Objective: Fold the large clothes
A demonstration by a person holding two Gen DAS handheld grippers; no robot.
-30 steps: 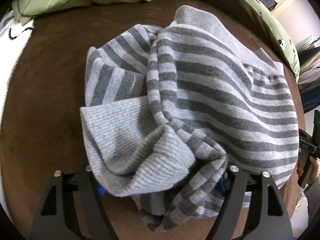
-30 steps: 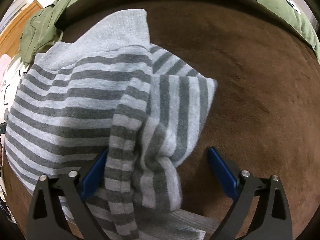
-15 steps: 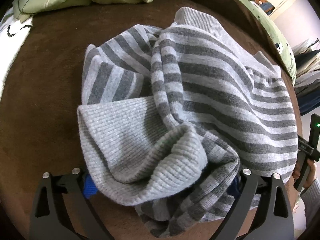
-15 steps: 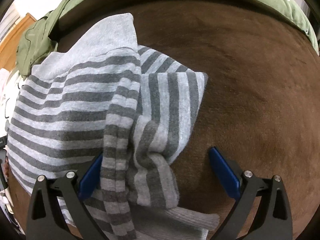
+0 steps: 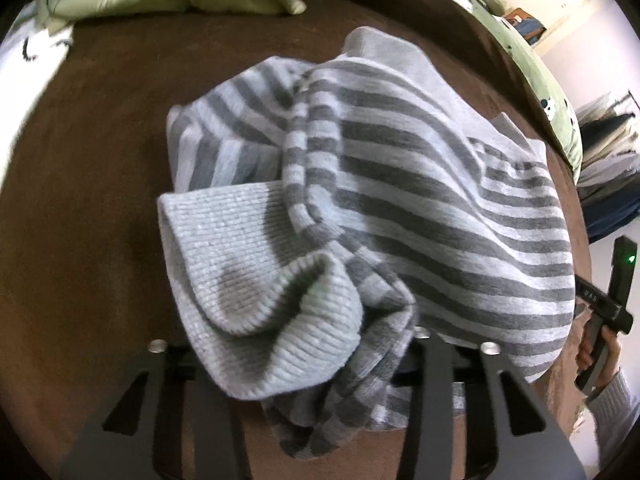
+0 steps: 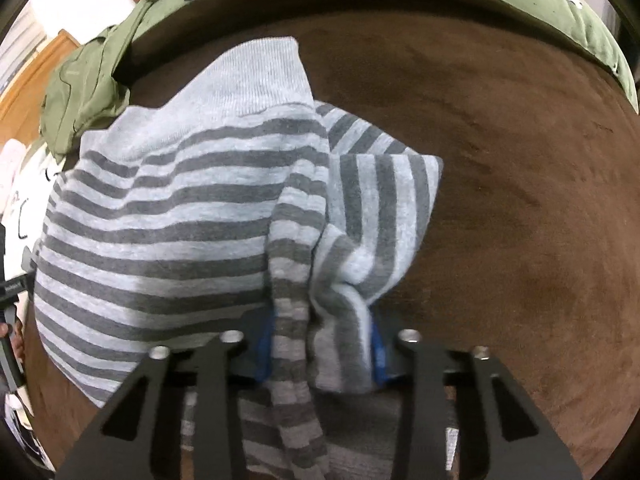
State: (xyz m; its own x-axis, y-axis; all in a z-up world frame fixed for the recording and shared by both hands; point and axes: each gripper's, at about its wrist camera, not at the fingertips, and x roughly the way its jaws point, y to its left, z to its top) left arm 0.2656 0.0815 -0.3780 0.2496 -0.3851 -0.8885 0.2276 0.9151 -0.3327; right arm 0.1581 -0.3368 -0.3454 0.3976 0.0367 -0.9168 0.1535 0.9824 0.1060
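2 bunched folds of the striped sweater, crumpled on the brown blanket, are being pinched as the left gripper and right gripper fingers have just been closing. Several layers may be caught together, so lifting could leave it tangled rather than spread.

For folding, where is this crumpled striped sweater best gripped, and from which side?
Probably at the bunched near edge, from above: the plain ribbed hem and a gathered striped fold rise off the brown blanket, so each claw can close around them.
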